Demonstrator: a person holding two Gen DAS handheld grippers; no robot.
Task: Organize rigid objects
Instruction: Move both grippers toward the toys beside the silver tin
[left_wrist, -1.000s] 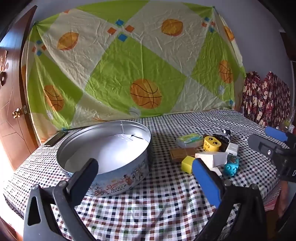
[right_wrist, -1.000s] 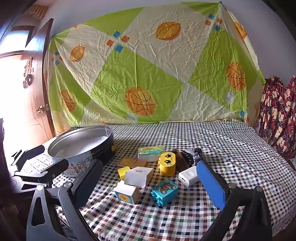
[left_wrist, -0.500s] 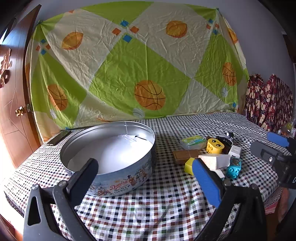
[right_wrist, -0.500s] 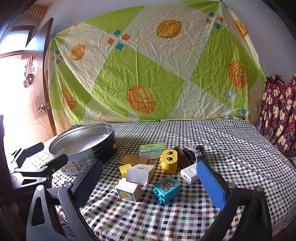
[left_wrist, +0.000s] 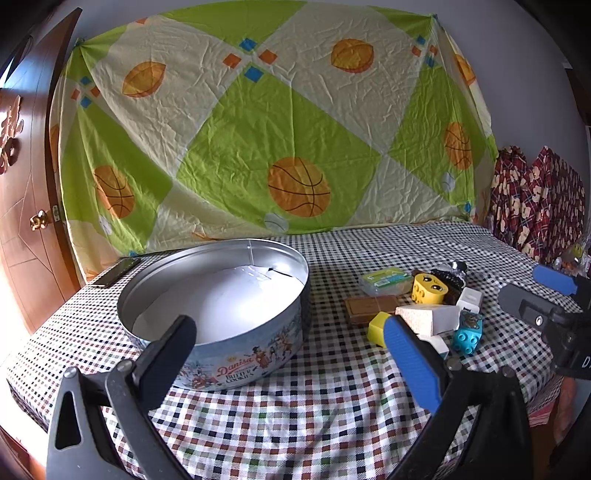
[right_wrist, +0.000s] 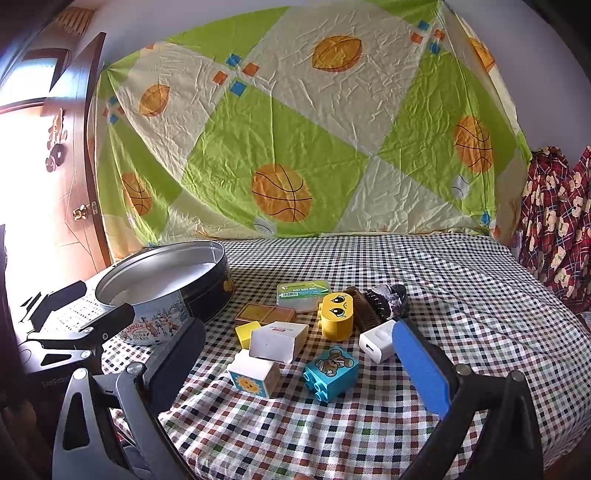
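Over the last second both cameras have crept a little closer to the counter, so the cookie tin and the heap of small things sit slightly larger and lower in view; nothing on the checked cloth has itself shifted. The left hand-held gripper hangs with its fingers spread wide and empty, framing the near wall of the tin at the counter's left side. The right hand-held gripper is likewise spread and holds nothing, with the pile between its fingers.

That pile lies toward the counter's near right: a white carton leaning over a sun-printed block, a yellow cube, a blue bear brick, a yellow face brick, a white charger, a green-labelled case, a brown tile and, behind, what looks like a dark hair clip (the view is too crowded to be sure).

The step in hand, I judge, is a first pick for the open, empty tin. The blue bear brick is the soundest choice: nearest, free on all sides, flat-faced. Come down squarely, close across two parallel faces, lift straight before swinging left, and lower inside the rim. Avoid starting with the carton, since dragging it would likely disturb the blocks touching it.
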